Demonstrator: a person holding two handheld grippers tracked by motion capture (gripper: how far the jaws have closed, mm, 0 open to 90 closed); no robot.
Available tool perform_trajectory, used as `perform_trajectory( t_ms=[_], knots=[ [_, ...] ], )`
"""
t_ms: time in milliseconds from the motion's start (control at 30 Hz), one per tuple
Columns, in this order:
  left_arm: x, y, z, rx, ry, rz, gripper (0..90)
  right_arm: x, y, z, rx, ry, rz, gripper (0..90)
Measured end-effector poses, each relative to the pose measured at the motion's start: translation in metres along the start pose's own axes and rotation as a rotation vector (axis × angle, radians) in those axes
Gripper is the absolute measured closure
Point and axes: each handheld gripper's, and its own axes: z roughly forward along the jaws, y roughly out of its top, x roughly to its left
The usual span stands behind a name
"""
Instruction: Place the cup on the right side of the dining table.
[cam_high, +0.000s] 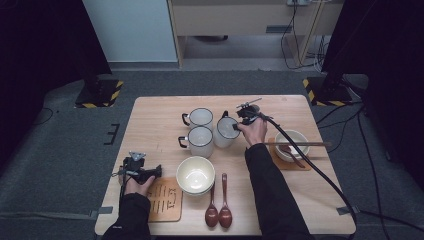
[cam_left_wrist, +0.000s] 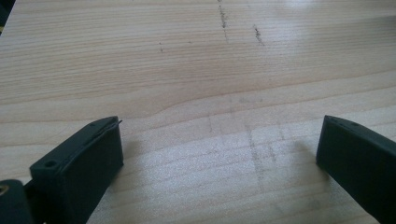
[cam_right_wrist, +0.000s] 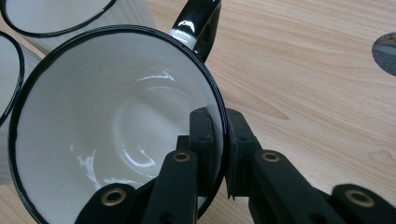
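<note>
Three mugs cluster behind the stacked bowls; two spoons lie right of the mat. Another bowl sits right, chopsticks across it.

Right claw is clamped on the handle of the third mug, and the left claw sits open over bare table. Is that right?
Not quite. The right claw is clamped on the rim of the mug, one jaw inside and one outside; the handle sits on the far side, untouched, as the right gripper view shows. The left claw does sit open over bare table.

Both forearms wear black sleeves. The right gripper is matte black with brass-ringed screw holes along its linkage, trailing a thick black cable. The left gripper carries a grey three-cornered plate.
</note>
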Motion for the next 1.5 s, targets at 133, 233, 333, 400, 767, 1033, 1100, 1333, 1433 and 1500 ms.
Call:
perform_trajectory(
  t_ms=[133,233,333,400,767,1033,1100,1333,1433,1500],
  knots=[
    [0.000,0.000,0.000,0.000,0.000,0.000,0.0,-0.003,-0.001,-0.003,-0.006,0.003,0.015,83.7],
    [0.000,0.000,0.000,0.000,0.000,0.000,0.0,-0.005,-0.002,-0.006,-0.011,0.010,0.017,83.7],
    [0.000,0.000,0.000,0.000,0.000,0.000,0.0,-0.006,-0.001,-0.011,-0.025,0.028,0.024,83.7],
    [0.000,0.000,0.000,0.000,0.000,0.000,0.0,-0.006,0.000,-0.016,-0.035,0.034,0.024,83.7],
    [0.000,0.000,0.000,0.000,0.000,0.000,0.0,-0.016,0.005,-0.049,-0.120,0.043,0.027,83.6],
    [0.000,0.000,0.000,0.000,0.000,0.000,0.0,-0.031,0.005,-0.068,-0.145,0.028,0.047,83.7],
    [0.000,0.000,0.000,0.000,0.000,0.000,0.0,-0.035,0.003,-0.070,-0.147,0.019,0.050,83.7],
    [0.000,0.000,0.000,0.000,0.000,0.000,0.0,-0.053,-0.003,-0.075,-0.148,-0.017,0.074,83.7],
    [0.000,0.000,0.000,0.000,0.000,0.000,0.0,-0.062,-0.006,-0.078,-0.143,-0.033,0.083,83.7],
    [0.000,0.000,0.000,0.000,0.000,0.000,0.0,-0.066,-0.008,-0.079,-0.136,-0.041,0.088,83.7]
  ],
)
